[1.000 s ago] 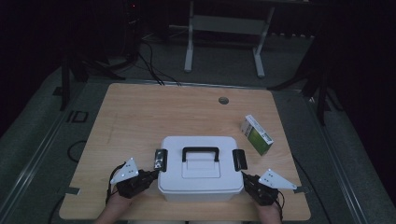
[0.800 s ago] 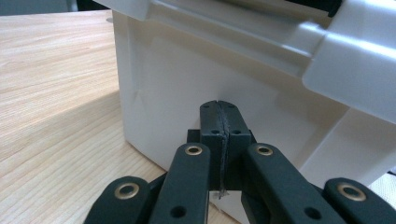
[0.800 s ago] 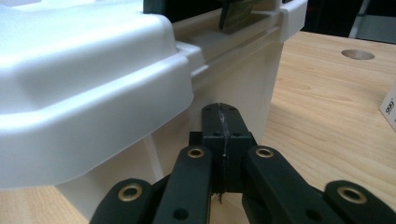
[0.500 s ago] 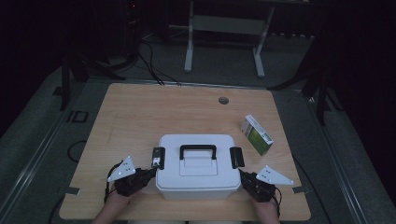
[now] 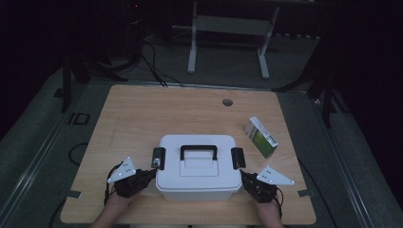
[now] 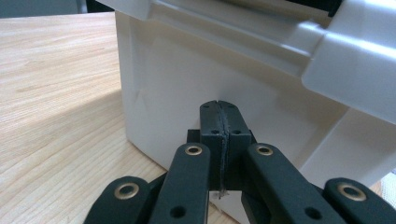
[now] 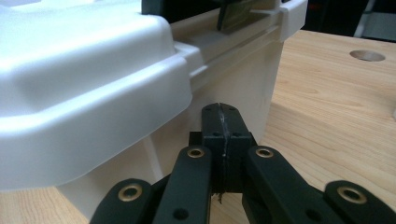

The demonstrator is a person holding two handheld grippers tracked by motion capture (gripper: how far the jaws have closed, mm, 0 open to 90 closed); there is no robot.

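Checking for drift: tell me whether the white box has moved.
Yes: the white box has slid slightly left and away from the person, widening its gap to the unmoved green carton.

The white box (image 5: 197, 166) fills the lower centre of the table (image 5: 142, 114), and the left gripper (image 5: 142, 179) and right gripper (image 5: 247, 179), jaws pressed together, sit against its two sides. A green carton (image 5: 261, 137) stands at right centre, near the box. The upper and left table lies open.
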